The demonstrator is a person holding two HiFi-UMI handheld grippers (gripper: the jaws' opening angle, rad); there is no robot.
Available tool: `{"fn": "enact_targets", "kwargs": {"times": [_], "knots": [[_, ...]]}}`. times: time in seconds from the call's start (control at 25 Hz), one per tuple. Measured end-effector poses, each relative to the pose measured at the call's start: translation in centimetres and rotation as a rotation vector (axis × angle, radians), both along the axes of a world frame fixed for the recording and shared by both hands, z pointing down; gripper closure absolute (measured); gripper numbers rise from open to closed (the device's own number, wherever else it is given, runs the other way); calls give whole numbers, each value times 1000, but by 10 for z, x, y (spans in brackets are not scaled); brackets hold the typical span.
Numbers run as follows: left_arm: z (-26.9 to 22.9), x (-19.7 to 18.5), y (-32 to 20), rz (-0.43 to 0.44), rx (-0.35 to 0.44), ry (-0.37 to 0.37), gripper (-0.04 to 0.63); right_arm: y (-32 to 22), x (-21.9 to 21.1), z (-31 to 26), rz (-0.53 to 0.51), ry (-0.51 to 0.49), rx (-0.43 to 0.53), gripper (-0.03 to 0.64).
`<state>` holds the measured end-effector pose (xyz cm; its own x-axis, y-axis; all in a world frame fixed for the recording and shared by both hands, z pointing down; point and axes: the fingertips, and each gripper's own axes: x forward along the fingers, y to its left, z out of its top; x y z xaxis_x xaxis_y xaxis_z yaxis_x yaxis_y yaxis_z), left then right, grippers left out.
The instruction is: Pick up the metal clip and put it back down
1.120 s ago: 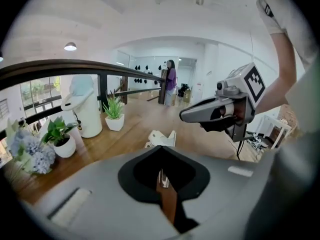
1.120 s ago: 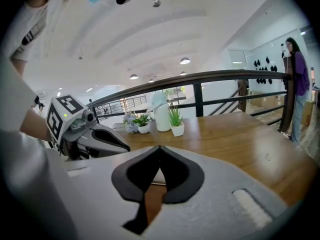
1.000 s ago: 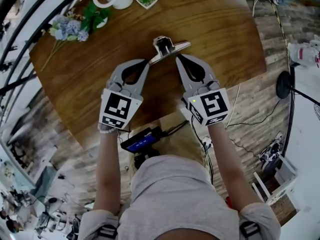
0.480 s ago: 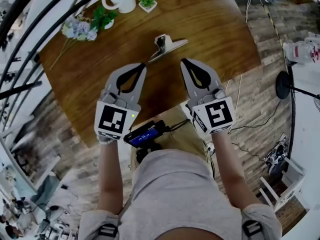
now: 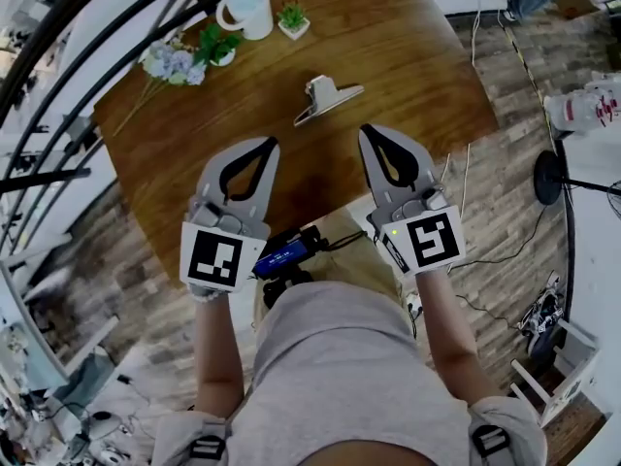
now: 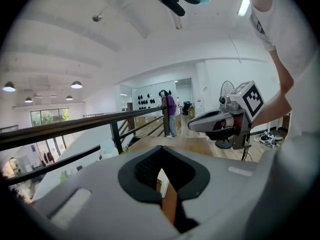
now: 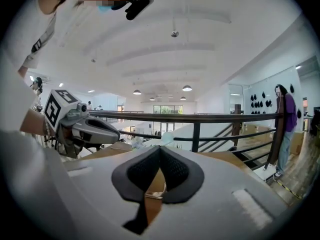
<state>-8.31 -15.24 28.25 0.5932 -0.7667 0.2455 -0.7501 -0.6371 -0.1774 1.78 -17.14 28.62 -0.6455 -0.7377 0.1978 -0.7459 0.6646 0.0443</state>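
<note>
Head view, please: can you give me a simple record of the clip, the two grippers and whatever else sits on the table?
Metal clip: lying on the wooden table, beyond both grippers, touched by neither
Left gripper: jaws shut, empty
Right gripper: jaws shut, empty
Also on the table: white mug, small potted plant, bunch of flowers, all toward the far edge
</note>
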Motion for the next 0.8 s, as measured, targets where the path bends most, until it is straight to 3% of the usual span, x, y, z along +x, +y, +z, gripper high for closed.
{"fn": "enact_targets", "kwargs": {"times": [0.44, 0.8], "knots": [[-16, -9, 23, -40, 30, 21, 581, 27, 3, -22, -18, 3, 57, 616], [-16, -4, 31, -21, 28, 12, 581, 33, -1, -31, -33, 12, 82, 617]]}}
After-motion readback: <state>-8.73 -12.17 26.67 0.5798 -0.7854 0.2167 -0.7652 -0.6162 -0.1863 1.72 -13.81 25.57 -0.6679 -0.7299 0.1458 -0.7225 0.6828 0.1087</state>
